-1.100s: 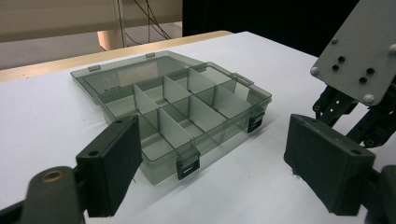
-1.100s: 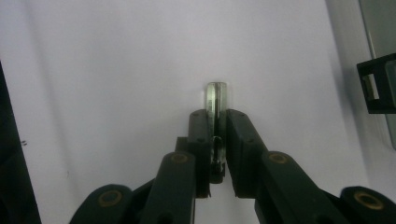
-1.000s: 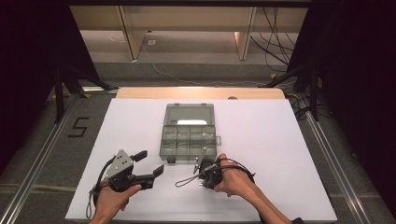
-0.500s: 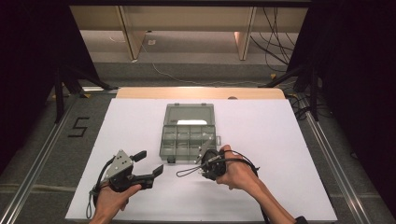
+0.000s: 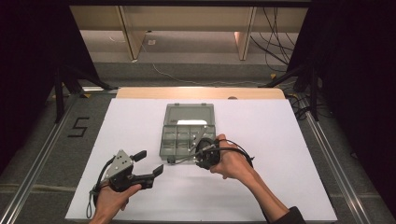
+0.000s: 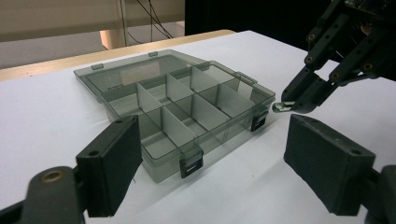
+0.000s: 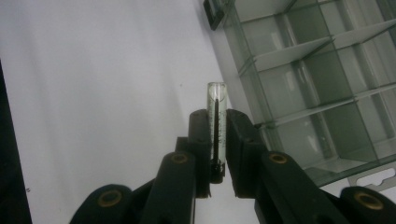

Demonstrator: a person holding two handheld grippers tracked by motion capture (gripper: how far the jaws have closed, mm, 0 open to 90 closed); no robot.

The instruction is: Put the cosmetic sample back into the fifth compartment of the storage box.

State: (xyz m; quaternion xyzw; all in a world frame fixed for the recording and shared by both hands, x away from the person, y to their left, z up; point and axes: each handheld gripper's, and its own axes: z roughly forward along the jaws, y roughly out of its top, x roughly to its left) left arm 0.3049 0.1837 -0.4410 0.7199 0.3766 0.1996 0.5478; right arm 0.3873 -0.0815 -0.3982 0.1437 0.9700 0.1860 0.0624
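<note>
Your right tool [image 7: 217, 140] is clenched on a small clear tube [image 7: 216, 119], lifted just beside the open compartment box [image 6: 177, 105] on the white surface [image 5: 280, 140]. Next, carry it over 1 compartment and release. Your left tool [image 6: 212, 161] rests released.

lab | white table [image 5: 289, 140], black curtains [image 5: 355, 70], floor cables [image 5: 275, 28]

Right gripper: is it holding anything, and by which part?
Yes: the right gripper pinches a small clear tube by its lower half; the top sticks out.
</note>
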